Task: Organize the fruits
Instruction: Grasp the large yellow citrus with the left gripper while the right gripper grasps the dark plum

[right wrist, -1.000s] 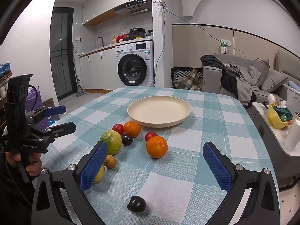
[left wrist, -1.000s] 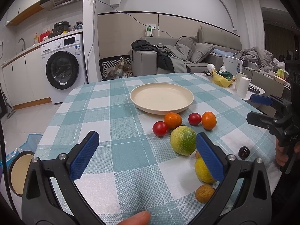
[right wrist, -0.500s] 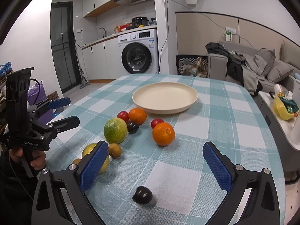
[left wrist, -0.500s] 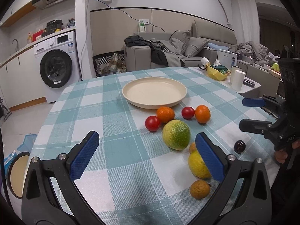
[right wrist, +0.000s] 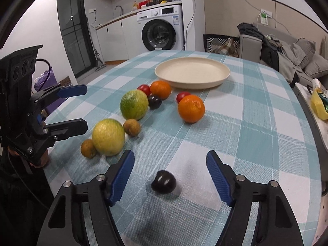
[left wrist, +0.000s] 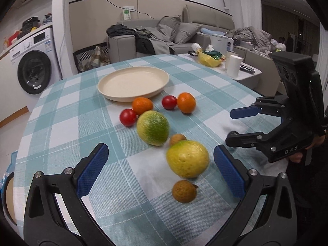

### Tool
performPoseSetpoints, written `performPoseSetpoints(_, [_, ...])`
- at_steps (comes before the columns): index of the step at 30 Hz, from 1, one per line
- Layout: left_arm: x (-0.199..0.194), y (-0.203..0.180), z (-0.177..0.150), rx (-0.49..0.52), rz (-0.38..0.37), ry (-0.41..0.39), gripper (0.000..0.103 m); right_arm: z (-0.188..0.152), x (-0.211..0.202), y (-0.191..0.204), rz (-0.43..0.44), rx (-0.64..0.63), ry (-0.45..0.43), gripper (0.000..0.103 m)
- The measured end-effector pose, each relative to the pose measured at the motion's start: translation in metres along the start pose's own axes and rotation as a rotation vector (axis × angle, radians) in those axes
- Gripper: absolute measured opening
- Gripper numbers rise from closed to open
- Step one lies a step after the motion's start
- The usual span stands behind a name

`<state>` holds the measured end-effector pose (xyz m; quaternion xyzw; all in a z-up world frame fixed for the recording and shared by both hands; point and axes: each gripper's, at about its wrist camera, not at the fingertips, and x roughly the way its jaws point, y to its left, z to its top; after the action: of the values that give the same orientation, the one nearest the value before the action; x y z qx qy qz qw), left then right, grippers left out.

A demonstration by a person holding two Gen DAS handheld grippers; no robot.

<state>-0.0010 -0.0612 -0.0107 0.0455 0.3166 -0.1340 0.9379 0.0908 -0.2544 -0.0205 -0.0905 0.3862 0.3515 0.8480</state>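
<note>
An empty cream plate (left wrist: 133, 83) (right wrist: 192, 74) sits on the checked tablecloth. In front of it lie two oranges (left wrist: 186, 103) (right wrist: 191, 108), two red tomatoes (left wrist: 128, 117), a green-yellow citrus (left wrist: 152, 127) (right wrist: 134, 104), a yellow citrus (left wrist: 187, 158) (right wrist: 108, 137), brown longans (left wrist: 184, 191) (right wrist: 132, 127) and dark plums (right wrist: 164, 182). My left gripper (left wrist: 161, 170) is open and empty, with the yellow citrus between its fingers' line. My right gripper (right wrist: 170, 176) is open and empty, and the near dark plum lies between its fingers.
The table's front edge is close below both grippers. A side table with a yellow bag (left wrist: 209, 58) and white cups (left wrist: 233, 65) stands to the right. A sofa (left wrist: 174, 34) and a washing machine (right wrist: 162, 31) are behind the table.
Both grippers have moved forward and lower toward the fruit. The yellow citrus now lies between the left fingers and the dark plum between the right fingers. No fruit has moved.
</note>
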Motion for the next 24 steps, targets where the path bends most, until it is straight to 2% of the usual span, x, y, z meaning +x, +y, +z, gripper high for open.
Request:
performPoseSetpoints(2, [0.004,-0.005,0.0,0.012,-0.019,0.018,0.102,-0.002,0.003,0.0,0.008,-0.001,0.026,0.073])
performPoseSetpoints(5, [0.011,-0.011,-0.001,0.022,-0.034,0.052,0.102,-0.005,0.007,0.0,0.015,0.0,0.058,0.065])
performPoseSetpoints(11, [0.027,-0.016,-0.005,0.029,-0.059,0.117,0.094,-0.006,0.01,0.0,0.029,-0.004,0.089,0.057])
performPoseSetpoints(17, [0.037,-0.02,-0.006,0.03,-0.073,0.161,0.078,-0.006,0.007,-0.001,0.039,-0.014,0.1,0.056])
performPoseSetpoints(22, [0.042,-0.021,-0.006,0.02,-0.106,0.186,0.052,-0.007,0.005,-0.002,0.042,-0.023,0.106,0.052])
performPoseSetpoints(24, [0.043,-0.021,-0.005,0.014,-0.112,0.188,0.052,-0.008,0.004,-0.001,0.041,-0.026,0.104,0.051])
